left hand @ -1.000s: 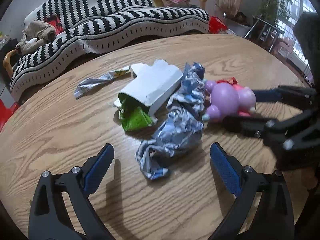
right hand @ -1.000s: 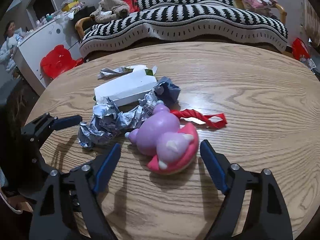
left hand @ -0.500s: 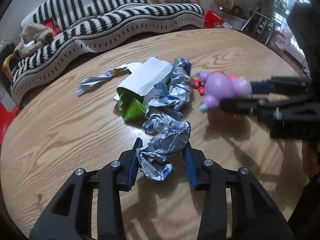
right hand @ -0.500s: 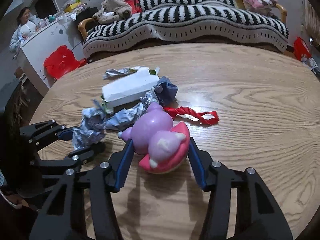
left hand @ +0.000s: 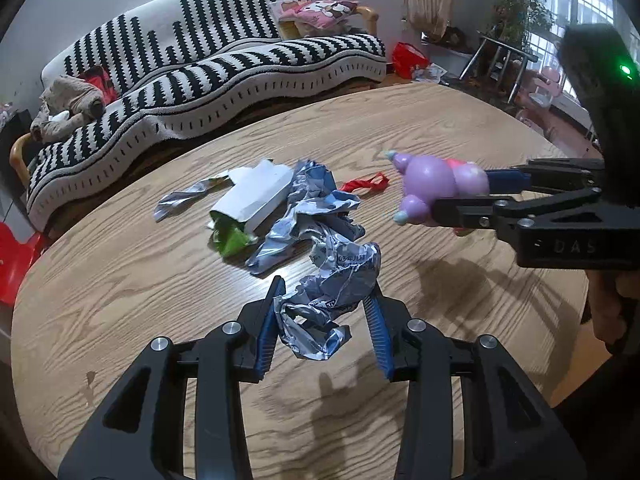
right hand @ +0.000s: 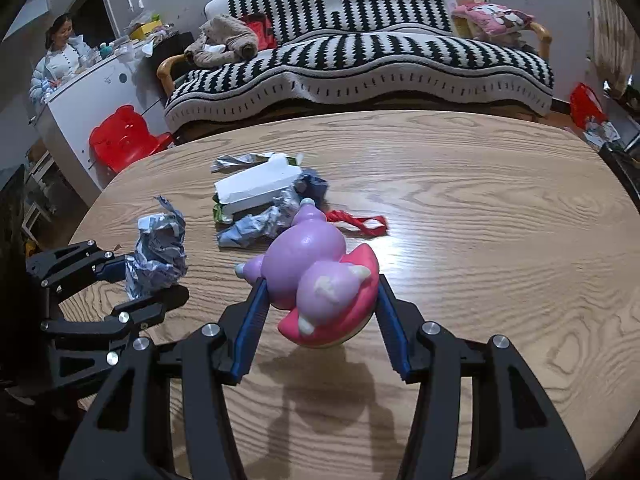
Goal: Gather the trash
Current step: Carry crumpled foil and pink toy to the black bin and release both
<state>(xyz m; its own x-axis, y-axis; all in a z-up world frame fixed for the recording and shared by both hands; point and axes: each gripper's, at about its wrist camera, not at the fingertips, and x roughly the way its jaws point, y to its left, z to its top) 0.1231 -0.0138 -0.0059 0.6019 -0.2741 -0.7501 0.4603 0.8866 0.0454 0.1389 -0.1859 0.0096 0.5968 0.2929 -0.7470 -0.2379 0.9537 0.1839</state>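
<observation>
My left gripper [left hand: 326,312] is shut on a crumpled silver-blue wrapper [left hand: 336,292] and holds it above the round wooden table [left hand: 120,280]; it also shows in the right wrist view [right hand: 158,256]. My right gripper [right hand: 320,312] is shut on a purple and pink toy [right hand: 316,276], lifted off the table; the toy also shows in the left wrist view [left hand: 436,186]. On the table lie another crumpled foil wrapper [left hand: 316,204], a white carton [left hand: 256,194] over a green wrapper [left hand: 230,238], a silver strip [left hand: 180,200] and a red scrap [left hand: 366,184].
A black-and-white striped sofa [left hand: 224,64] stands behind the table. A red child's chair [right hand: 124,136] and a white cabinet [right hand: 84,96] with a person [right hand: 60,56] behind it are at the left. Plants and metal furniture [left hand: 504,52] stand at the right.
Both grippers closed from open: the left on the silver-blue wrapper, the right on the purple toy. Both have since lifted their loads off the table, and the wrapper tore free from the pile.
</observation>
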